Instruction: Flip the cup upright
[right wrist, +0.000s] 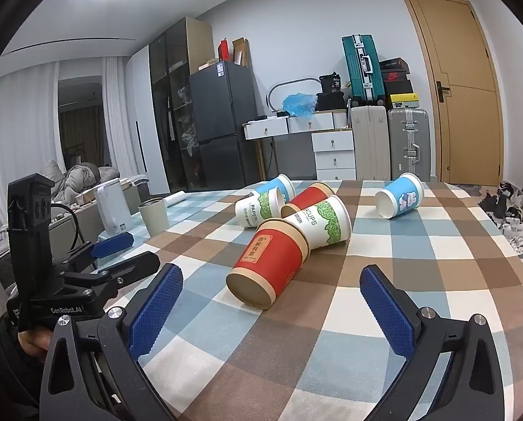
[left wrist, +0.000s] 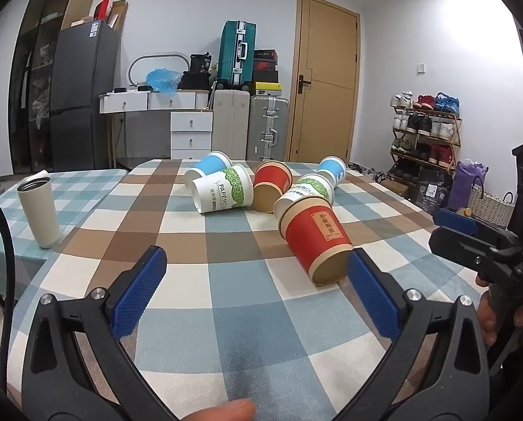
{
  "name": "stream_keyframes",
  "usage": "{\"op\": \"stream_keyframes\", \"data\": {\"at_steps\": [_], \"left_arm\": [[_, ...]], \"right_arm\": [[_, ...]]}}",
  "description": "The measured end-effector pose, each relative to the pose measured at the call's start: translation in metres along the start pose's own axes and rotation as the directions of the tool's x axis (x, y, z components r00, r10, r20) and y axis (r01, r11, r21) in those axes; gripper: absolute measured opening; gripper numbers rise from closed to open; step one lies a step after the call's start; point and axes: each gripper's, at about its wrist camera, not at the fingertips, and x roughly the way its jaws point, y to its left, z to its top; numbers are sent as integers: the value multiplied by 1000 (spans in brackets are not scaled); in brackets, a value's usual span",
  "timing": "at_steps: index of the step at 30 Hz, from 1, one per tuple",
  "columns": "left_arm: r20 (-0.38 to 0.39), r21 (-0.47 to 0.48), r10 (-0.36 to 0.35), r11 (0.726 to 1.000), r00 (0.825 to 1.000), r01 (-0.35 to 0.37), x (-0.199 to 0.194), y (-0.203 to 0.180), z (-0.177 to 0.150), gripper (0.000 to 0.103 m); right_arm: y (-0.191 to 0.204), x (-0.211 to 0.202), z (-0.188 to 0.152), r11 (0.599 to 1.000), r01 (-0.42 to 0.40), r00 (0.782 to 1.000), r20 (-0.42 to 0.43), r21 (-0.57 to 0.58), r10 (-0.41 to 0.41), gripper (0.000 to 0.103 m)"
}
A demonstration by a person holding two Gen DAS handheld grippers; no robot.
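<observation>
1. While six paper cups lie on their sides on the checked table point(left wrist: 177, 319), none is upright; the task looks unstarted.
2. Nearest is a red cup point(left wrist: 314, 242), centre-right in the left view, lower centre in the right view point(right wrist: 270, 263). Its base faces the cameras, and its mouth rests against a green-print cup point(right wrist: 317, 222) behind.
3. Left gripper point(left wrist: 257, 293): fingers wide, holding nothing, low over the cloth. Its right pad point(left wrist: 370, 298) sits just beside the cup's base, probably lining up to straddle the body.
4. Right gripper point(right wrist: 272, 310): fingers wide too, empty, short of the same cup, likely in reserve.
5. Judgement: the wide spread suits the cup's girth; thin paper walls call for a light squeeze.
6. Risk: nudging the red cup could roll its neighbours.
7. A tumbler point(left wrist: 38, 212) stands upright at centre left, well apart.
</observation>
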Motion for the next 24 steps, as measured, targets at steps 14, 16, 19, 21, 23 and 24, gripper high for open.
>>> {"op": "stream_keyframes", "data": {"at_steps": [14,16,19,21,23,24], "left_arm": [[-2,8,2,1000,1000,-2,0,0,0,102],[-2,9,3,1000,1000,-3,0,0,0,102],[-2,10,3,1000,1000,-3,0,0,0,102],[-3,10,3,1000,1000,-3,0,0,0,102],[-2,10,3,1000,1000,-3,0,0,0,102],[-3,10,3,1000,1000,-3,0,0,0,102]], "right_arm": [[0,0,0,1000,0,1000,1,-1,0,103],[0,0,0,1000,0,1000,1,0,0,103],[0,0,0,1000,0,1000,0,0,0,103],[0,0,0,1000,0,1000,0,0,0,103],[0,0,0,1000,0,1000,0,-1,0,103],[0,0,0,1000,0,1000,-1,0,0,103]]}}
